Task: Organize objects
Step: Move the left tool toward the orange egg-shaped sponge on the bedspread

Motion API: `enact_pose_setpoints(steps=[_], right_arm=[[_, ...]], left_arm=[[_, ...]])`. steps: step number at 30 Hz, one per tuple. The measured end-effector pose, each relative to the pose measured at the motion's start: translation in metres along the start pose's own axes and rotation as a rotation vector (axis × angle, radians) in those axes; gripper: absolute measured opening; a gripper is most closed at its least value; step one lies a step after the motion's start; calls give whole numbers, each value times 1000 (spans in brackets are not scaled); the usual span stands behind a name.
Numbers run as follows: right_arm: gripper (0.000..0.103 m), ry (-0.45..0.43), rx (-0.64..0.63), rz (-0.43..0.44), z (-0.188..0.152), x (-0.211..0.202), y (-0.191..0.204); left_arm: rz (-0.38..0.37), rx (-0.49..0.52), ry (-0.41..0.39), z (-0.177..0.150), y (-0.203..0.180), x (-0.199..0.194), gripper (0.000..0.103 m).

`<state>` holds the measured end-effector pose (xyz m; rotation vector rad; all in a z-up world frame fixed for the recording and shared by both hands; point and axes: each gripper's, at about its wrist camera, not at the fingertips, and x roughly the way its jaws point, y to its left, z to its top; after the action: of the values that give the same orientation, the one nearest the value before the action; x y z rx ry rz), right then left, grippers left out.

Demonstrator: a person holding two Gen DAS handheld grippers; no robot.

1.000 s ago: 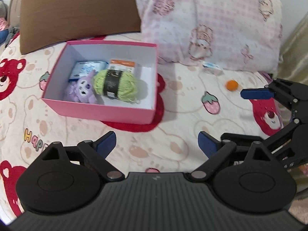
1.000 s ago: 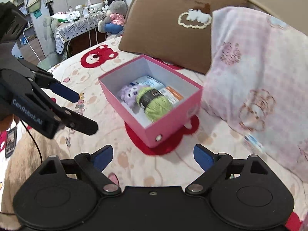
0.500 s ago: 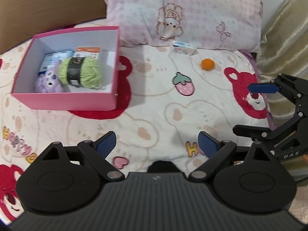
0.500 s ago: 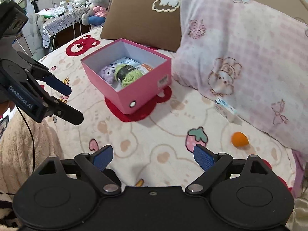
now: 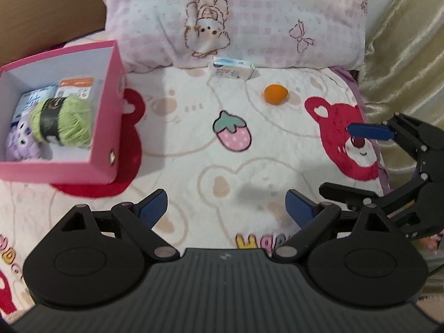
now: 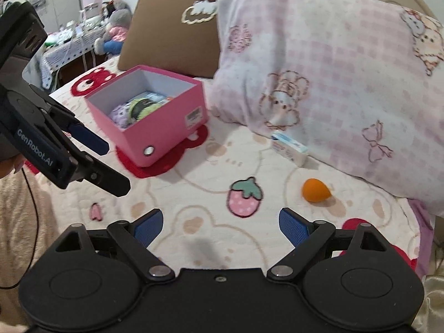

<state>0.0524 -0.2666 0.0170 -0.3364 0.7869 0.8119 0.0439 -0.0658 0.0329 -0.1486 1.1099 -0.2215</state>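
A pink box (image 5: 105, 149) (image 6: 166, 127) sits on the bed at the left, holding green yarn (image 5: 63, 122), a purple plush toy (image 5: 19, 147) and small packets. An orange ball (image 5: 275, 93) (image 6: 316, 190) and a small white-blue carton (image 5: 233, 69) (image 6: 290, 149) lie by the pink pillow. My left gripper (image 5: 226, 206) is open and empty over the blanket; it also shows in the right wrist view (image 6: 111, 163). My right gripper (image 6: 220, 226) is open and empty, near the ball; it shows at the right of the left wrist view (image 5: 347, 161).
A pink checked pillow (image 5: 236, 19) and a brown pillow (image 6: 172, 36) lie at the head of the bed. A gold curtain (image 5: 408, 55) hangs at the right edge. A table with soft toys (image 6: 111, 36) stands far left beyond the bed.
Both grippers have swung right, away from the pink box and toward the orange ball and carton. Both stay open and empty.
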Motion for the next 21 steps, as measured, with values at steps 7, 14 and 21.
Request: enact_pose_setpoints(steps=[7,14,21], right_arm=[[92,-98,41,-67,-22,25,-28],[92,-171,131,-86,-33,47,-58],[92,-246,117,-138,-42,79,-76]], left_arm=[[-15,-1,-74,18,-12,34,91],[-42,28,-167,35,-25,62,91],[-77,47,-205,49,-37,102,89]])
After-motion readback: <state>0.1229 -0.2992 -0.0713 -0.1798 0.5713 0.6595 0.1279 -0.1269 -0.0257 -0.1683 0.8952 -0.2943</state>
